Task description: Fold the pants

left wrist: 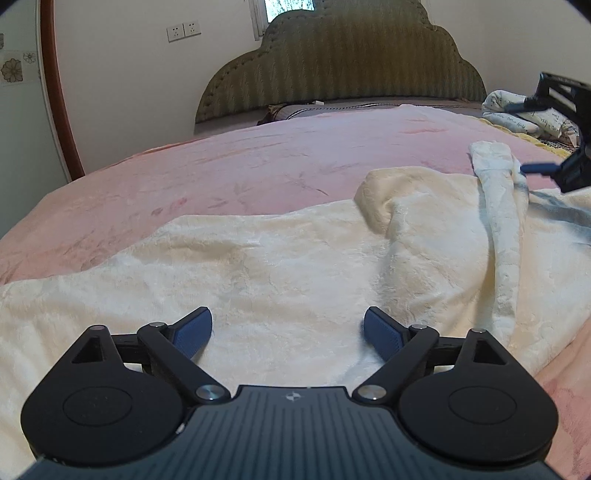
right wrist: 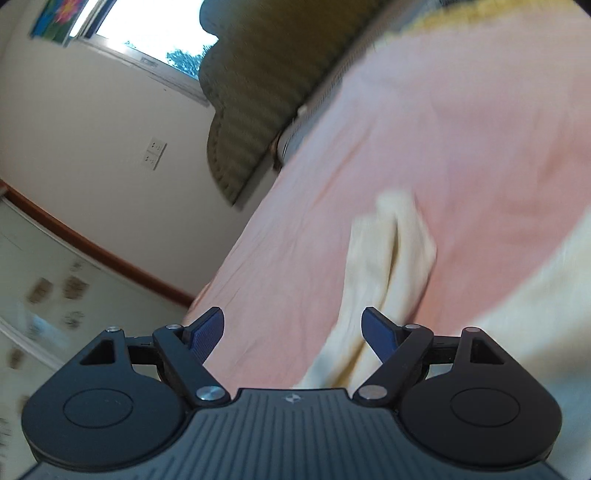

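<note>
Cream fleece pants point(left wrist: 280, 266) lie spread over a pink bedspread point(left wrist: 221, 162), with one rumpled fold standing up at the right. My left gripper point(left wrist: 287, 325) hovers low over the cloth, open, its blue pads apart and nothing between them. My right gripper point(left wrist: 517, 138) shows at the right edge of the left wrist view, open above the raised fold. In the tilted, blurred right wrist view the right gripper point(right wrist: 293, 326) is open and empty. A strip of the pants point(right wrist: 384, 258) runs ahead of it on the bedspread point(right wrist: 461, 147).
An olive padded headboard point(left wrist: 340, 59) stands at the far end of the bed. A patterned pillow or quilt point(left wrist: 524, 110) is bunched at the far right. A wall with sockets point(left wrist: 183, 30) and a wooden door frame point(left wrist: 59, 107) lies left of the bed.
</note>
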A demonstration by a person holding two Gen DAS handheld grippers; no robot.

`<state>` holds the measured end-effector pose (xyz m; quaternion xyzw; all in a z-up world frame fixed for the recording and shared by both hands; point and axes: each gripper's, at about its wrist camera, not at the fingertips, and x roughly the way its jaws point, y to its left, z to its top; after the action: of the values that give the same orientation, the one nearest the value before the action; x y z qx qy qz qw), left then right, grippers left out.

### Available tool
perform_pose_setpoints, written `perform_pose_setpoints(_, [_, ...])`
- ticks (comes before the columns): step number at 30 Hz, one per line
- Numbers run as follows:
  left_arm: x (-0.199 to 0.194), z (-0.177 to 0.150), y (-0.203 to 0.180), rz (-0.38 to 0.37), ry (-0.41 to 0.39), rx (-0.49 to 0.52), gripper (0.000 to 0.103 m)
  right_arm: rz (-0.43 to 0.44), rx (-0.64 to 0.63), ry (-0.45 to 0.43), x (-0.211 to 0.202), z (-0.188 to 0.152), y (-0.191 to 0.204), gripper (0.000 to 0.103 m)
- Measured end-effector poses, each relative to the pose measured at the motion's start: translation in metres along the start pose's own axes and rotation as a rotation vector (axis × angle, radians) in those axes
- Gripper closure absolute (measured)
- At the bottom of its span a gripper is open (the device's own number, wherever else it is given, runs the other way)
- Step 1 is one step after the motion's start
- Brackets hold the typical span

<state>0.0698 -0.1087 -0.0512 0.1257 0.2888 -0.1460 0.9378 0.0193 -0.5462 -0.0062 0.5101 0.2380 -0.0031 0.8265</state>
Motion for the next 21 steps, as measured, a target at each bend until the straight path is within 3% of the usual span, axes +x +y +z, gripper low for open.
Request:
perform_pose_setpoints(4, [0.000,0.000,0.000,0.000,0.001,-0.004,0.011,-0.052,0.011,0.073,0.025,-0.013,-0.011,0.020])
perform_pose_setpoints(7, [0.001,0.000,0.003,-0.004,0.007,-0.018,0.010,-0.047,-0.009,0.006,0.036,-0.003,-0.007,0.020])
perform_pose_setpoints(11, [0.001,0.000,0.004,-0.009,0.010,-0.031,0.009,-0.136,-0.059,-0.118,0.055,0.023,-0.009,0.023])
perform_pose_setpoints(13, [-0.002,0.001,0.005,-0.010,0.000,-0.034,0.012,-0.140,-0.019,-0.139,0.066,0.035,-0.018,0.052])
perform_pose_setpoints(14, [-0.006,0.002,0.004,-0.018,-0.012,-0.029,0.020,-0.157,-0.015,-0.137,0.070,0.038,-0.020,0.078])
perform_pose_setpoints(15, [-0.012,0.004,0.001,-0.031,-0.033,-0.016,0.022,-0.186,-0.024,-0.135,0.072,0.039,-0.020,0.092])
perform_pose_setpoints(17, [-0.024,0.010,-0.009,-0.081,-0.082,0.024,0.022,-0.184,-0.071,-0.136,0.071,0.039,-0.018,0.095])
perform_pose_setpoints(21, [-0.041,0.022,-0.042,-0.261,-0.129,0.148,0.020,-0.169,-0.154,-0.172,0.039,0.031,-0.006,0.096])
